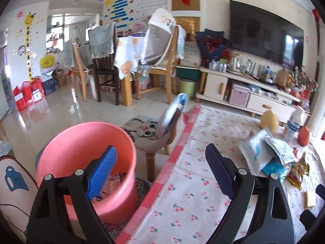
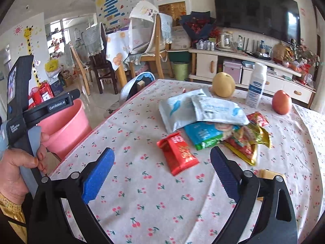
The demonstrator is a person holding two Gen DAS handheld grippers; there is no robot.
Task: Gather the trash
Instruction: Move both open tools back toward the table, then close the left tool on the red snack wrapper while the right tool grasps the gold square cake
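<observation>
My left gripper [image 1: 162, 170] is open and empty, hanging over the table's left edge beside a pink bucket [image 1: 85, 156] that holds a few wrappers [image 1: 114, 183]. My right gripper [image 2: 162, 162] is open low over the cherry-print tablecloth [image 2: 142, 193]. A red snack wrapper [image 2: 178, 152] lies flat on the cloth between and just beyond its tips, touching neither pad. Behind it lies a heap of trash: two white-blue packs [image 2: 203, 109], a blue-green packet [image 2: 205, 134] and red-gold wrappers [image 2: 247, 142]. The heap [image 1: 270, 154] also shows in the left wrist view, to the right.
A pear [image 2: 223, 85], a white bottle [image 2: 256, 85] and an orange-red fruit [image 2: 281, 101] stand at the table's far side. A hand [image 2: 18, 166] holds the left gripper's handle above the bucket [image 2: 65, 126]. A cat-face stool [image 1: 146, 132] stands beyond the bucket.
</observation>
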